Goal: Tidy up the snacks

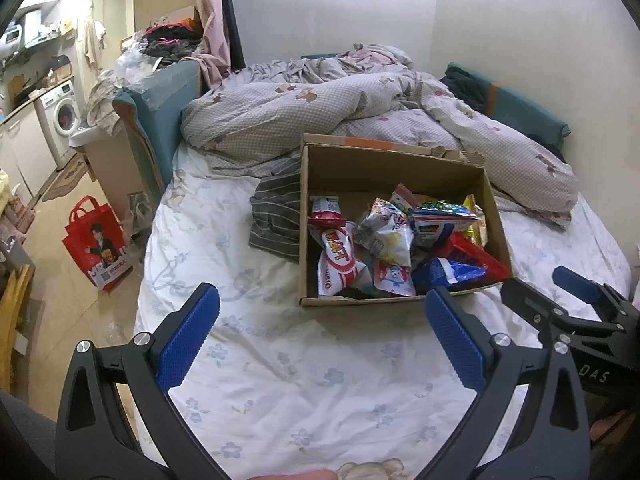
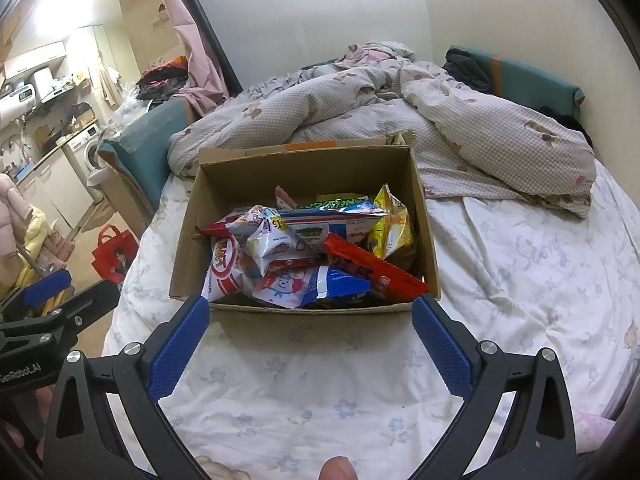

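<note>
Crinkly foil snack packets point(image 2: 304, 252) are piled loose in the open brown cardboard box point(image 2: 188, 240) at frame centre on the floral bedsheet point(image 2: 520, 264). Light, slippery stuff, probably best pinched at a sealed edge. Left gripper point(image 1: 322, 334) and right gripper point(image 2: 310, 338) are both spread wide, nothing held.

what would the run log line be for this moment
stage: before any grasp | left gripper: open, empty, above sheet | right gripper: open, empty, facing cardboard box | snacks: piled in box
</note>
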Demonstrator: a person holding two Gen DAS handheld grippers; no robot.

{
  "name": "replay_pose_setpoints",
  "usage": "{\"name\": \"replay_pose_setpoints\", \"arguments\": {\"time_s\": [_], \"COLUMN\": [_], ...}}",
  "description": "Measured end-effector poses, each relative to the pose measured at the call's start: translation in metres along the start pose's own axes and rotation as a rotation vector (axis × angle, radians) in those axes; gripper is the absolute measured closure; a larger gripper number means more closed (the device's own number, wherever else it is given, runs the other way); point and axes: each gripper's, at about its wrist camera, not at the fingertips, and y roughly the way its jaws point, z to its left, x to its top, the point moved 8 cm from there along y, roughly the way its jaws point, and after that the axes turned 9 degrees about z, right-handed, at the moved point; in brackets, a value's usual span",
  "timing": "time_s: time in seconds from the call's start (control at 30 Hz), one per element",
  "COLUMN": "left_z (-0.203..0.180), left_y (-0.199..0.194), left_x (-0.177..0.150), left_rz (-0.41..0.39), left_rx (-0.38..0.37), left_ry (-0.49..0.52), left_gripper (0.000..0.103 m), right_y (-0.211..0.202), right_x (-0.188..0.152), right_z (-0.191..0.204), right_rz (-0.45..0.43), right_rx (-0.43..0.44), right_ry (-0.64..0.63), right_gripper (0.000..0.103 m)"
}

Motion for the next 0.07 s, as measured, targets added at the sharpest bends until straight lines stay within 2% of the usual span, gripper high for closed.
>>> {"name": "replay_pose_setpoints", "arguments": {"time_s": [0.07], "left_z": [-0.0004], "left_y": [-0.0010], "left_x": [0.0012], "left_rz": [-0.002], "left_rx": [0.002], "left_ry": [0.002], "left_gripper": [0.001], "right_y": [-0.0007], "right_x": [0.0000], "right_z": [-0.0007], "right_rz": [-0.002], "right_rx": [0.000], "right_ry": [0.001], "right_gripper": [0.000]}}
